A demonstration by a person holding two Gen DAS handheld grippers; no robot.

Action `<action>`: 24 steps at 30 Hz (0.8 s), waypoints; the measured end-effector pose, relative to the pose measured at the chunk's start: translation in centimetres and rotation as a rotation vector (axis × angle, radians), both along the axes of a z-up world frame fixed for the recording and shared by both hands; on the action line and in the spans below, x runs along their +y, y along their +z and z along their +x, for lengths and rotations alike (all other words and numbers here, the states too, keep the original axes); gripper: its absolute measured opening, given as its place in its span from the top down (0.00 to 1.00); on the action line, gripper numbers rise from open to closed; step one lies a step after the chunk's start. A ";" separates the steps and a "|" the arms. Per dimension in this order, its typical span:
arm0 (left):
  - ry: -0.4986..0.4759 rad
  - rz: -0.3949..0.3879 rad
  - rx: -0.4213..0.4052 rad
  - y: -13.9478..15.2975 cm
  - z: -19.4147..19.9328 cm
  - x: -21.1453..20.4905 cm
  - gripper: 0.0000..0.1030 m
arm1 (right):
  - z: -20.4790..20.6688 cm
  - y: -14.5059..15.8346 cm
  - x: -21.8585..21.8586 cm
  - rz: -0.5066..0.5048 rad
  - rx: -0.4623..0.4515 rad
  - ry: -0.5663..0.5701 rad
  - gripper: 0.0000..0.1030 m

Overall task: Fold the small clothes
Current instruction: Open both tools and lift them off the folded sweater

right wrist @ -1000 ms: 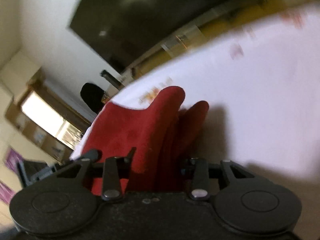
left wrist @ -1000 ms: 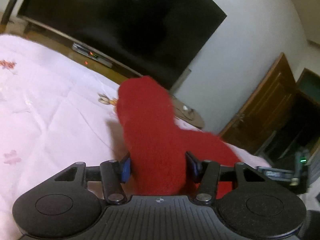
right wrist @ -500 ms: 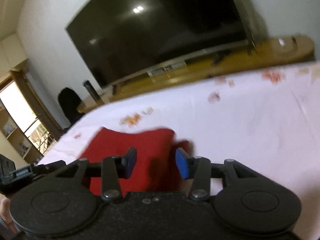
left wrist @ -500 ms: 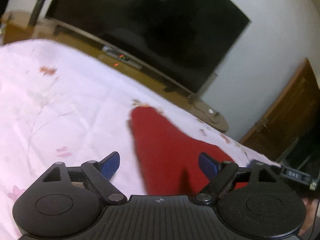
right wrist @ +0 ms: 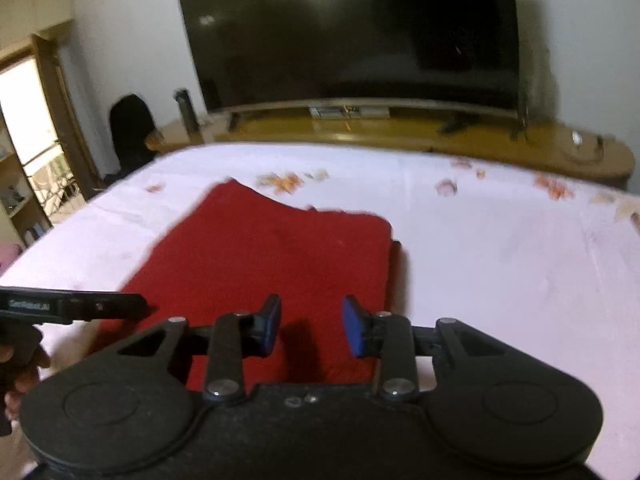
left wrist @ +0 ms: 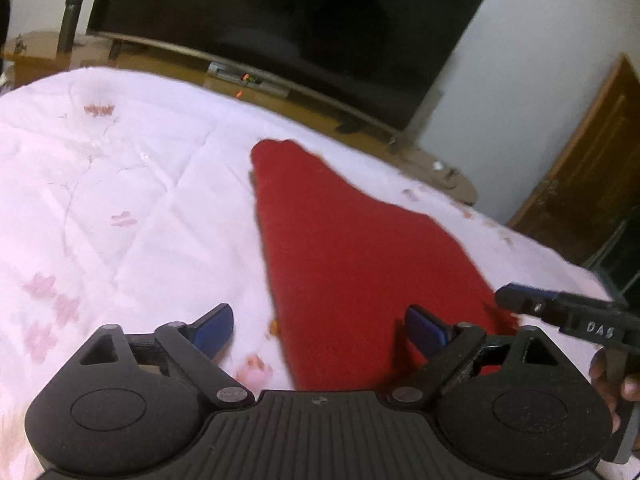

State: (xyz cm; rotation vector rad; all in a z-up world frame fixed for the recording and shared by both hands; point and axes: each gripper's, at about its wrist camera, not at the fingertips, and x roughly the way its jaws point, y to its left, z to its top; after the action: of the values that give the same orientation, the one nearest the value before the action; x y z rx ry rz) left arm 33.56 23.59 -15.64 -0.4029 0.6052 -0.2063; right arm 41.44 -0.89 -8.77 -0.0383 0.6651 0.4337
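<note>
A second before, both claws had been clamped on the red garment (right wrist: pixel 276 256) and held it off the bed (left wrist: pixel 120 184); now it lay flat on the pale floral quilt, apparently folded over itself, so one fold seemed finished. The left claw (left wrist: pixel 320 330) stood wide apart, the cloth's near edge beneath its right finger. The right claw (right wrist: pixel 310 330) hung apart and empty just above the cloth's near edge.

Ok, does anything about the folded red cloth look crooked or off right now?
Slightly. The red cloth lies flat on the bed cover, but a lower layer peeks out along its right edge, so the fold is not quite aligned. Nothing is spilled or damaged.
</note>
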 end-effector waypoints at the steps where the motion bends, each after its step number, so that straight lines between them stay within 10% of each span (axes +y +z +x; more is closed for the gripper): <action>1: -0.011 0.006 0.002 -0.3 -0.9 -0.2 0.11 | -1.0 0.2 -0.1 -0.001 -0.004 0.000 0.64; 6: -0.012 0.130 0.070 -1.7 -2.5 -1.6 0.11 | -1.8 -3.0 1.2 -0.152 0.137 -0.030 0.59; 15: 0.071 0.097 -0.027 5.3 -12.3 -1.7 0.00 | -7.6 4.2 -1.1 0.040 0.009 -0.156 0.24; 24: 0.096 0.181 -0.089 8.5 -21.5 -6.7 0.00 | -15.4 6.0 -2.9 0.038 0.011 -0.187 0.17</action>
State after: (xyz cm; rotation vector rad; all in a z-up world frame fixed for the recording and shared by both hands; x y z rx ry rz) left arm 12.04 16.87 -7.19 -0.2461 0.5111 -0.0763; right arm 26.04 -3.74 -2.80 0.0622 0.6647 0.2664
